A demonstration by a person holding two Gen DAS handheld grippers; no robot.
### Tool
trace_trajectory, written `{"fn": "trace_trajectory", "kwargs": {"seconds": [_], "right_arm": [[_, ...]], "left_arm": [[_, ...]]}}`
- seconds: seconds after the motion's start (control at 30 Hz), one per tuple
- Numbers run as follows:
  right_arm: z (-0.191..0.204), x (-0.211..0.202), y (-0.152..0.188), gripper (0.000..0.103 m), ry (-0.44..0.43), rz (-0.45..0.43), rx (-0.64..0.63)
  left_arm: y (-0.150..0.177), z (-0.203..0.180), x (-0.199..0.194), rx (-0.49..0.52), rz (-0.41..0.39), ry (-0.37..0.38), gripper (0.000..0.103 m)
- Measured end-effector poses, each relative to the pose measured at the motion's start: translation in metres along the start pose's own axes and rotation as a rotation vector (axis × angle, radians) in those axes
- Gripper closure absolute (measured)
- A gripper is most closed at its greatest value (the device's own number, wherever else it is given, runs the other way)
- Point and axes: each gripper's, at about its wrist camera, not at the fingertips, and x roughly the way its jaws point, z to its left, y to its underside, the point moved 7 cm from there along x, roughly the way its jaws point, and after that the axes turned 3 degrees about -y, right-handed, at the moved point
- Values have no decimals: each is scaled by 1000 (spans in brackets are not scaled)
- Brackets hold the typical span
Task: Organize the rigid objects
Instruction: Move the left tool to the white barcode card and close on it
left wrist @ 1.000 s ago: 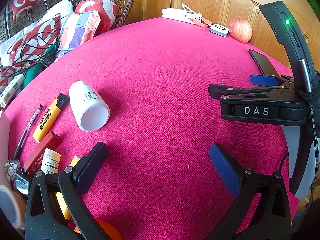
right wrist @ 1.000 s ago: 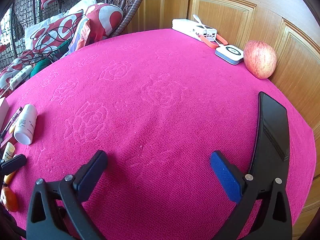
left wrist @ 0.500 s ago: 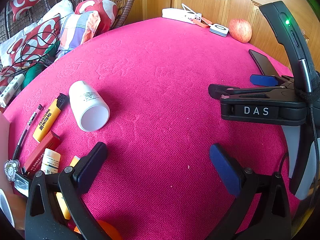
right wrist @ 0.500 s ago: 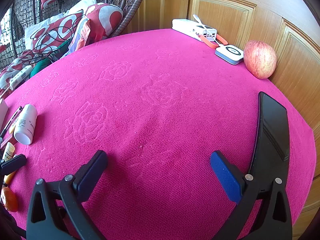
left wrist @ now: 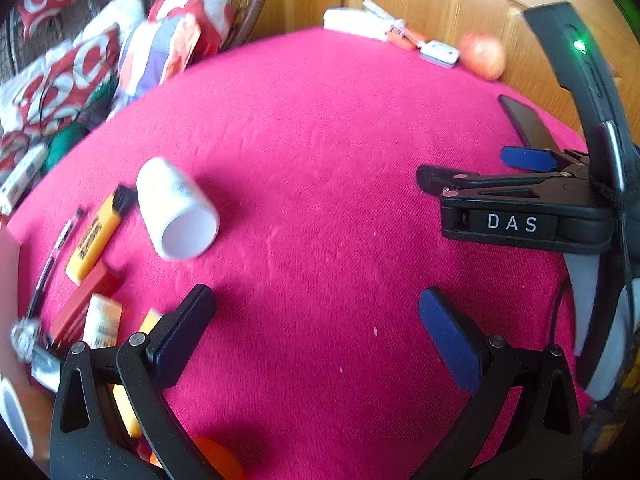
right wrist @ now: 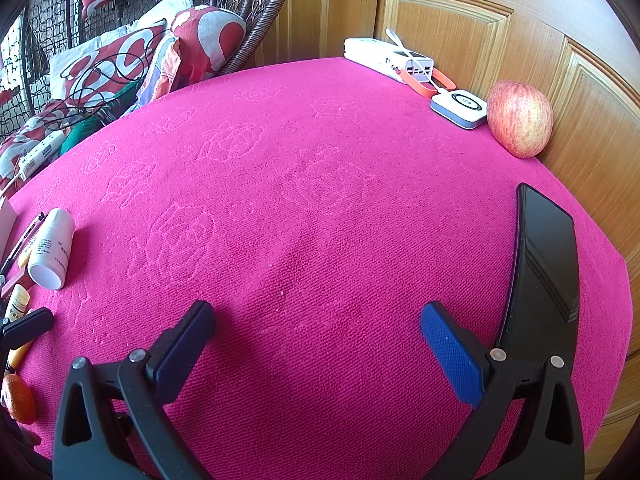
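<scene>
A white pill bottle (left wrist: 176, 210) lies on its side on the pink cloth, ahead and left of my open, empty left gripper (left wrist: 316, 316). Beside it lie a yellow lighter (left wrist: 96, 238), a pen (left wrist: 56, 256), a red box (left wrist: 82, 306) and a small white tube (left wrist: 102, 322). The bottle also shows far left in the right wrist view (right wrist: 50, 248). My right gripper (right wrist: 318, 330) is open and empty over bare cloth; it shows side-on in the left wrist view (left wrist: 516, 184). A black phone (right wrist: 546, 264) lies just right of it.
An apple (right wrist: 520, 118), a white charger pad (right wrist: 460, 108) and a power bank (right wrist: 388, 58) sit at the far edge by the wooden doors. An orange (right wrist: 18, 398) lies at the near left. Cushions (right wrist: 120, 56) fill a wicker chair beyond the table.
The left wrist view has turned blurry and shifted slightly, so the left gripper has begun to move. The right gripper has not moved. Both stay open.
</scene>
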Motion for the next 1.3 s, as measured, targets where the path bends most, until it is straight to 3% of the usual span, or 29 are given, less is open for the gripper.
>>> {"fn": "trace_trajectory", "kwargs": {"seconds": [0.03, 0.1, 0.3, 0.43, 0.57, 0.67, 0.73, 0.83, 0.93, 1.07, 1.2, 1.3], "right_arm": [[-1, 0, -1, 0, 0, 0, 0], [0, 0, -1, 0, 0, 0, 0], [0, 0, -1, 0, 0, 0, -1], [0, 0, 0, 0, 0, 0, 0], [1, 0, -1, 0, 2, 1, -2], [-2, -1, 0, 0, 3, 0, 2], [-4, -2, 0, 0, -1, 0, 5], [-3, -1, -1, 0, 2, 0, 2], [-2, -1, -1, 0, 3, 1, 1], [-2, -1, -1, 0, 2, 1, 1], [-2, -1, -1, 0, 2, 1, 1], [-2, -1, -2, 0, 1, 1, 3]], "left_arm": [[0, 1, -7, -47, 31, 34, 0], [-3, 2, -28, -115, 13, 85, 0], [1, 37, -114, -205, -63, 89, 0], [18, 96, -153, -314, -66, 7, 0], [55, 172, -172, -441, 1, -155, 0], [83, 198, -180, -503, 33, -188, 0], [101, 197, -181, -540, 68, -130, 0], [126, 177, -172, -565, 118, 20, 0], [128, 145, -166, -547, 122, 202, 0], [121, 115, -150, -507, 163, 354, 0], [121, 119, -125, -549, 200, 344, 1], [122, 138, -118, -604, 196, 265, 0]]}}
